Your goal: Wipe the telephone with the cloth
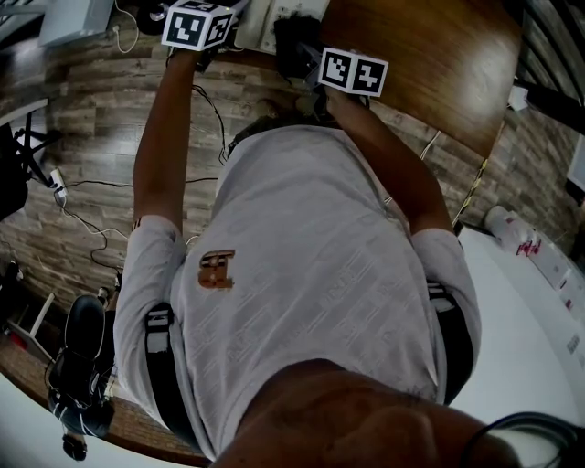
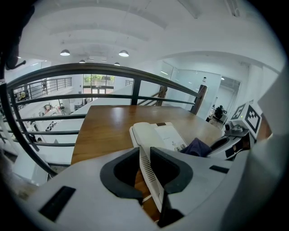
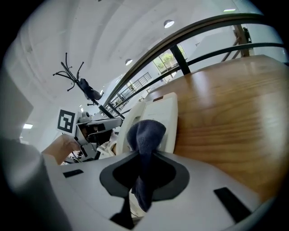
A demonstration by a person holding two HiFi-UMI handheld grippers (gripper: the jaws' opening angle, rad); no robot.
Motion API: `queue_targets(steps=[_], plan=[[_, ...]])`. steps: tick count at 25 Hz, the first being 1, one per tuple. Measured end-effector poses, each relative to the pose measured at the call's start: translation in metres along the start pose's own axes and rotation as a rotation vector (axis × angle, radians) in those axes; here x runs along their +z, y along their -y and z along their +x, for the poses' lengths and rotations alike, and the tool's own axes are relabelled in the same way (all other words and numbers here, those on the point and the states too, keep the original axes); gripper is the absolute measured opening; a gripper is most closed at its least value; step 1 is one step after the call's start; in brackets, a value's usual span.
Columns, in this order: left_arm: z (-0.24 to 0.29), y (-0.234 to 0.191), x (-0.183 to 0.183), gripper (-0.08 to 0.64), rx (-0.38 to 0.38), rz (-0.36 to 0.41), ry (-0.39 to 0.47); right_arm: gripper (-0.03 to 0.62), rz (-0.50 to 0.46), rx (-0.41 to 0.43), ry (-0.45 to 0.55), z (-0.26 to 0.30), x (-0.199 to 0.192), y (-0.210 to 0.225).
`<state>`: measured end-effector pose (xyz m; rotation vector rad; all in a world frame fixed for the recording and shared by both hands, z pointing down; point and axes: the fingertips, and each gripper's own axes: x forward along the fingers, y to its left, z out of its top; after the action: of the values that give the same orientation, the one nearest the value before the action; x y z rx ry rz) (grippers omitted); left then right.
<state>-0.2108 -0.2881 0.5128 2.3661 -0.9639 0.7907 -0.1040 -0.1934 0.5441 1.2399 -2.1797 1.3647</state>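
Note:
A white telephone point(image 2: 159, 134) lies on the brown wooden table point(image 2: 104, 131). My left gripper point(image 2: 146, 170) is shut on the phone's near, ribbed edge. My right gripper point(image 3: 142, 173) is shut on a dark blue cloth point(image 3: 145, 134), whose bunched end rests against the telephone point(image 3: 162, 118). In the left gripper view the cloth point(image 2: 197, 147) lies on the phone's right part, just in front of the right gripper. From the head view I see both marker cubes point(image 1: 196, 25) point(image 1: 352, 71) at the top, with the telephone point(image 1: 259, 23) and cloth point(image 1: 294, 41) between them, largely hidden.
A dark metal railing point(image 2: 90, 71) runs along the table's far side. Loose cables point(image 1: 87, 203) trail on the wood-pattern floor at the left. A white counter point(image 1: 521, 311) with small items is at the right. A black stand point(image 3: 83, 85) rises behind the left gripper.

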Motion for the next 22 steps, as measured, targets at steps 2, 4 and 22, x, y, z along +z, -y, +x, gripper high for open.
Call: queue_targets(steps=[2, 4, 22], plan=[[0.003, 0.001, 0.004, 0.077, 0.016, 0.001, 0.002, 0.072, 0.002, -0.012, 0.0, -0.011, 0.002, 0.015], [0.008, 0.005, 0.009, 0.077, 0.028, 0.0, 0.002, 0.072, 0.005, -0.025, 0.003, -0.024, 0.007, 0.032], [-0.031, 0.023, 0.041, 0.077, 0.15, -0.007, 0.126, 0.072, -0.31, 0.088, 0.219, -0.069, 0.108, -0.007]])
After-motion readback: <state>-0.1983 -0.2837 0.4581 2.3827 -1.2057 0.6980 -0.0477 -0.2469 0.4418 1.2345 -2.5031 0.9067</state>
